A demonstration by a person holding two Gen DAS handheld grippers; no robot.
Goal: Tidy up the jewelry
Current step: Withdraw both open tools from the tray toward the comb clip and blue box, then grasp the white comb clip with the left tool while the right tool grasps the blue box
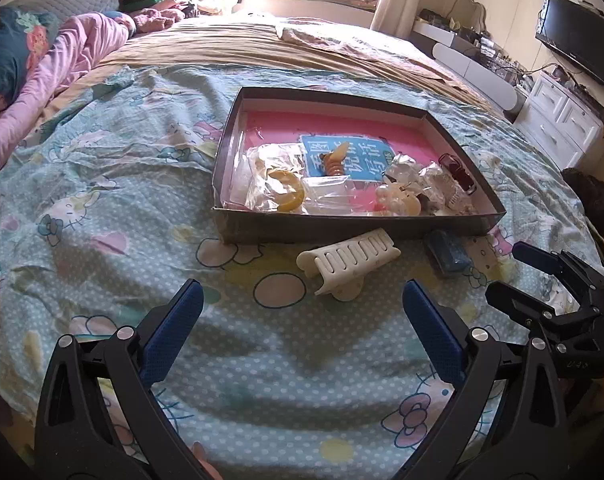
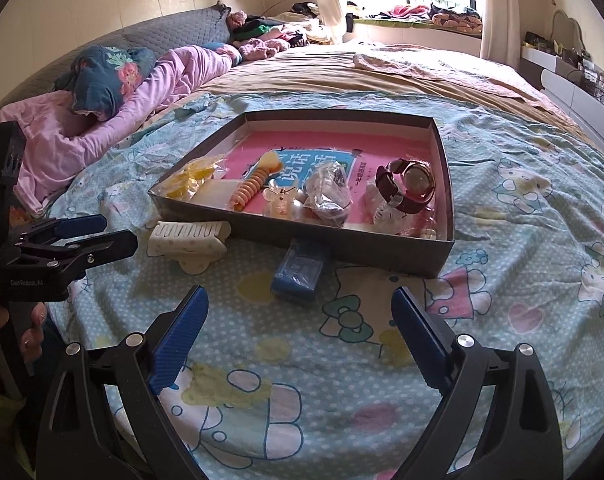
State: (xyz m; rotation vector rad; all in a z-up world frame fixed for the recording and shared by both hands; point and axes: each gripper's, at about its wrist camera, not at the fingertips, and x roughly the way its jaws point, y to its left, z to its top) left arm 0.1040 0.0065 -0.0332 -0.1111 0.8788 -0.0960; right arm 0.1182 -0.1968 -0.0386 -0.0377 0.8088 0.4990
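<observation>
A shallow dark box [image 1: 341, 226] [image 2: 333, 242] with a pink book inside lies on the bed. It holds a yellow clip [image 1: 288, 192], an orange spiral hair tie [image 2: 250, 190], plastic bags [image 2: 327, 194] and a dark red watch [image 2: 407, 186]. A white claw hair clip [image 1: 347, 262] [image 2: 188, 240] and a small blue box [image 1: 447, 254] [image 2: 298, 270] lie on the bedspread in front of the box. My left gripper [image 1: 302, 298] [image 2: 102, 232] is open and empty, just short of the white clip. My right gripper [image 2: 300, 306] [image 1: 501, 270] is open and empty, just short of the blue box.
The bed has a light blue cartoon-print cover [image 2: 521, 240] with a tan blanket [image 2: 341, 72] behind. Pink and blue bedding [image 2: 114, 88] is piled at the left. White drawers [image 1: 561, 120] and a wall TV [image 1: 581, 36] stand at the right.
</observation>
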